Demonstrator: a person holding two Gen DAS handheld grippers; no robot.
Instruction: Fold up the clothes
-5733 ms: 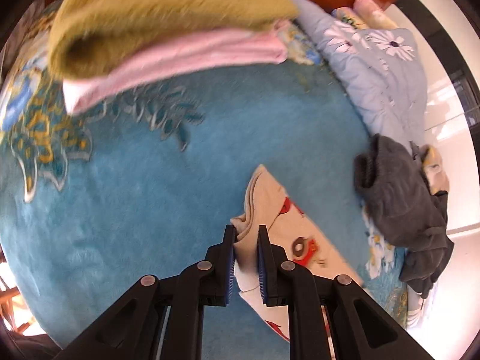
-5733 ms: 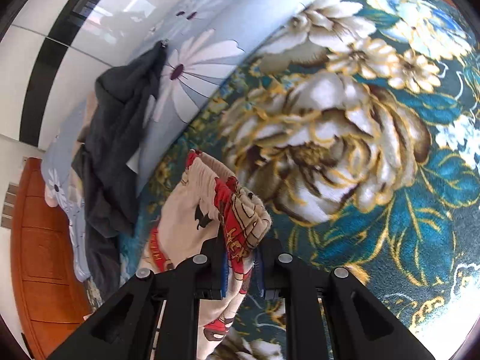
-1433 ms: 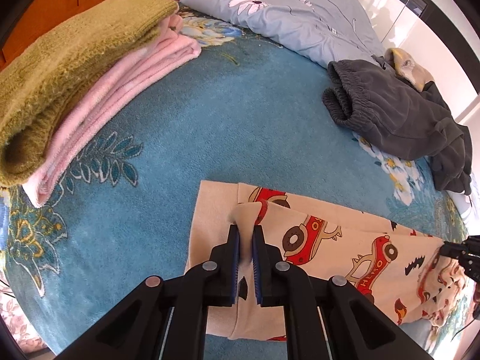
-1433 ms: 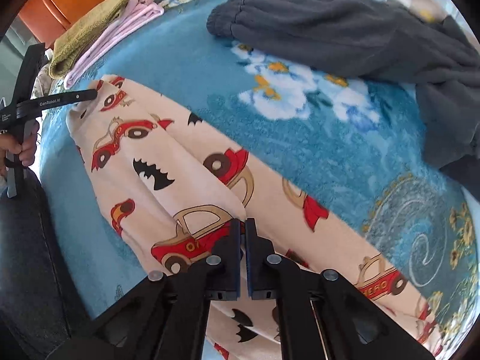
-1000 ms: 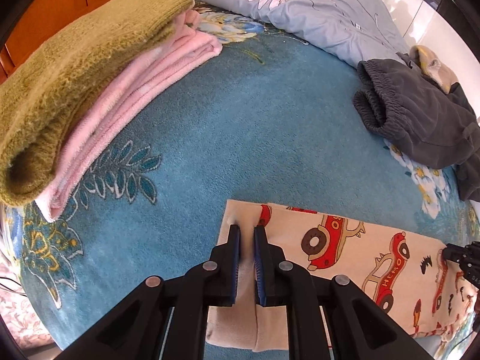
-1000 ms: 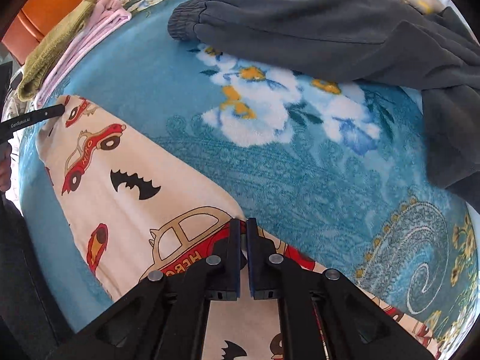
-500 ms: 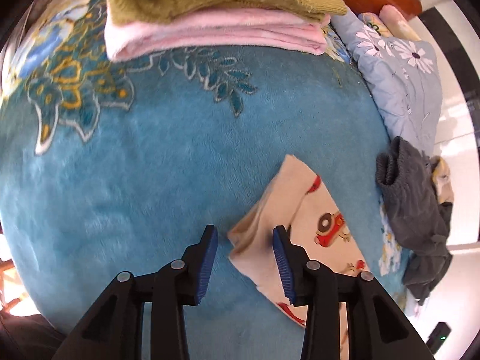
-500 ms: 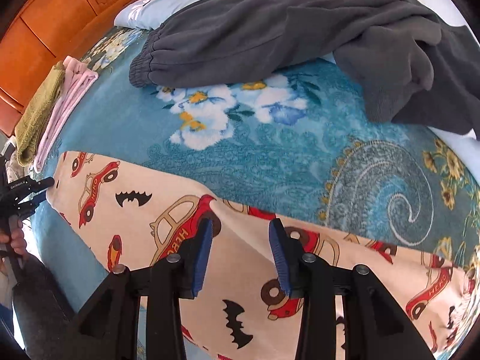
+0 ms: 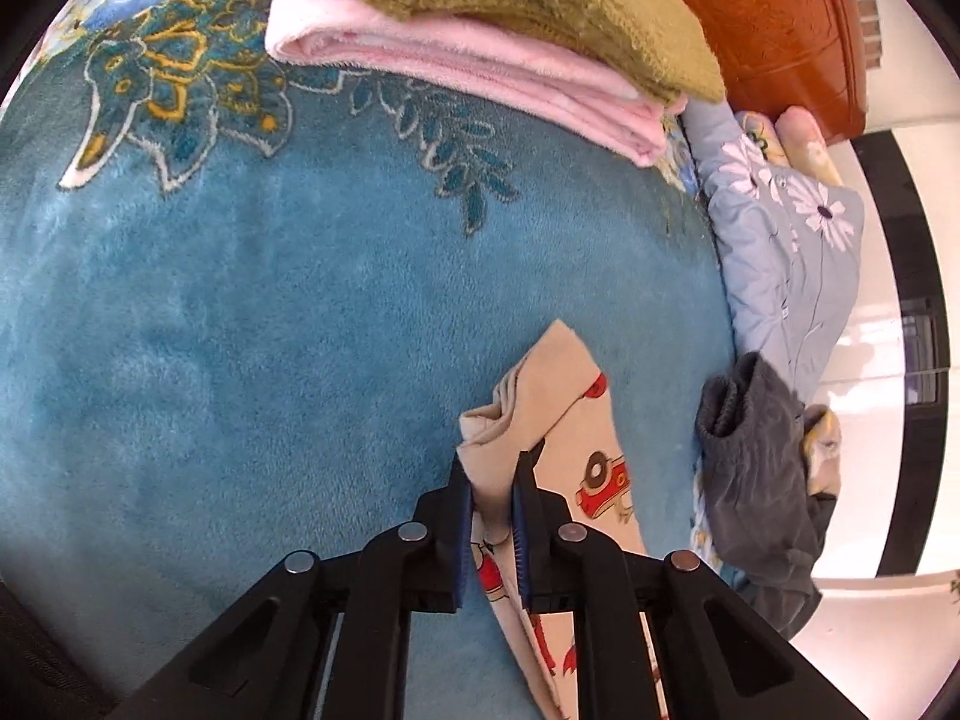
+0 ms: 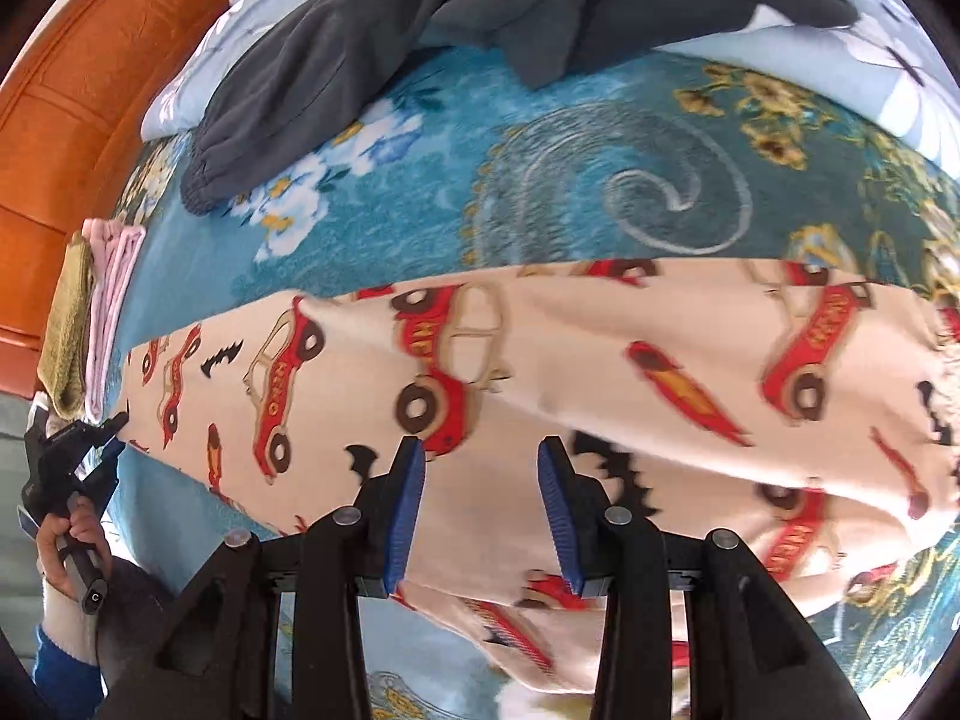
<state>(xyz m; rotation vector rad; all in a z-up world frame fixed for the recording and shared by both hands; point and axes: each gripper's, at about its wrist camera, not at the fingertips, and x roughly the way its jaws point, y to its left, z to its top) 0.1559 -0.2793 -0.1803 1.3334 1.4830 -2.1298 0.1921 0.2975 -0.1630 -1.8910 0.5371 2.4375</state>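
Cream trousers (image 10: 600, 372) printed with red cars and black bats lie spread flat across the blue patterned blanket (image 9: 270, 330). My left gripper (image 9: 492, 480) is shut on one narrow end of the cream trousers (image 9: 558, 408), fabric pinched between its blue pads. In the right wrist view that same left gripper (image 10: 78, 438) sits at the trousers' far left end, held by a hand (image 10: 66, 540). My right gripper (image 10: 480, 456) hovers open over the middle of the trousers, nothing between its fingers.
Dark grey sweatpants (image 10: 360, 42) lie crumpled behind the trousers, partly on a pale blue flowered quilt (image 9: 786, 252). A folded stack, olive knit over pink (image 9: 480, 30), rests near the wooden headboard (image 9: 768, 18). Open blanket lies between the stack and the trousers.
The left gripper, open half a second ago, has closed on the trousers' end. The right gripper stays open after letting go and has shifted along the spread trousers.
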